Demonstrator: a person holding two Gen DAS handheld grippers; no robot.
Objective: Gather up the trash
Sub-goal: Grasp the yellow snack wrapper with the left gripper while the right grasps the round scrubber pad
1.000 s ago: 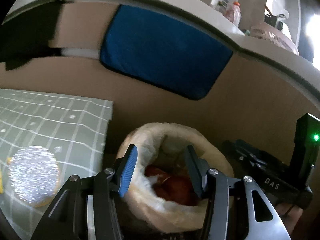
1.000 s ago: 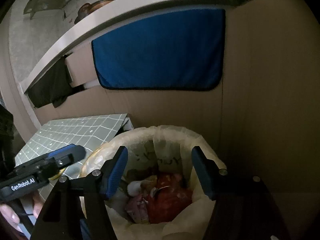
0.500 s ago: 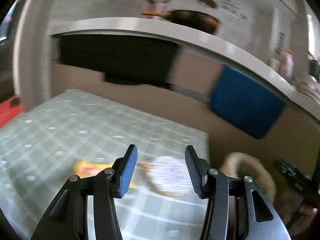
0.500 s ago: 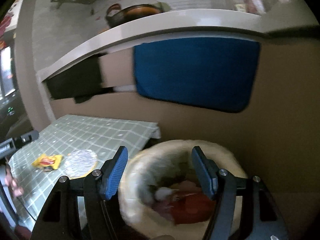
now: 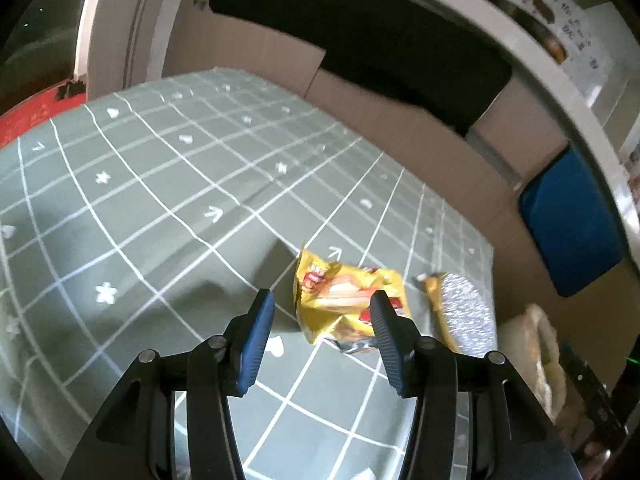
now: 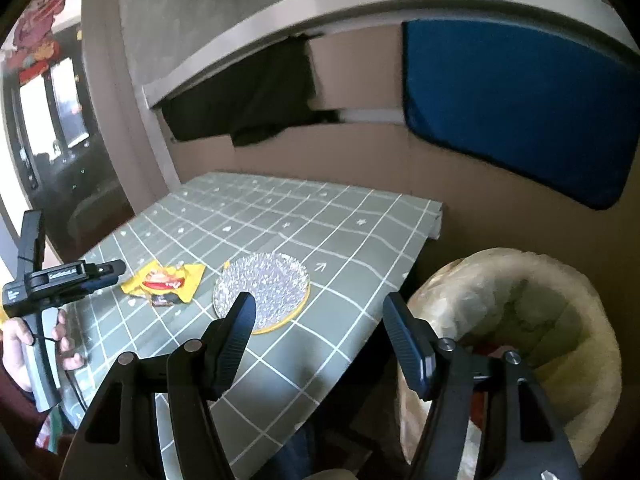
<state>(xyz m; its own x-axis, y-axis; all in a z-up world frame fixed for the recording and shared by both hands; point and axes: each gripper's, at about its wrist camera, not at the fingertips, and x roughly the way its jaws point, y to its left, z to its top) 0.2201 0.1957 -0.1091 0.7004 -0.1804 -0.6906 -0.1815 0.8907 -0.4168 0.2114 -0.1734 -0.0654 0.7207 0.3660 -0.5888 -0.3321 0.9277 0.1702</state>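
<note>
A crumpled yellow snack wrapper (image 5: pixel 344 300) lies on the green checked tablecloth (image 5: pixel 160 200), just beyond my left gripper (image 5: pixel 322 320), whose jaws stand open around nothing. Right of the wrapper sits a round silver foil plate (image 5: pixel 464 312). In the right wrist view the wrapper (image 6: pixel 164 282) and the foil plate (image 6: pixel 262 290) lie side by side, with the left gripper (image 6: pixel 114 270) hovering to the left of the wrapper. My right gripper (image 6: pixel 320 320) is open and empty above the table's near right edge. The lined trash bin (image 6: pixel 520 320) stands right of the table and holds red and pale rubbish.
A brown cardboard wall (image 6: pixel 360 160) backs the table, with a blue panel (image 6: pixel 520 112) and a black cloth (image 6: pixel 248 100) on it under a white ledge. A hand (image 6: pixel 16 340) holds the left gripper's handle. The bin's rim (image 5: pixel 544 352) shows past the table's right edge.
Both views have swung left, away from the bin and onto the table. The left gripper now hangs over the yellow wrapper; the right one sits between table edge and bin. Both jaws stay open.
</note>
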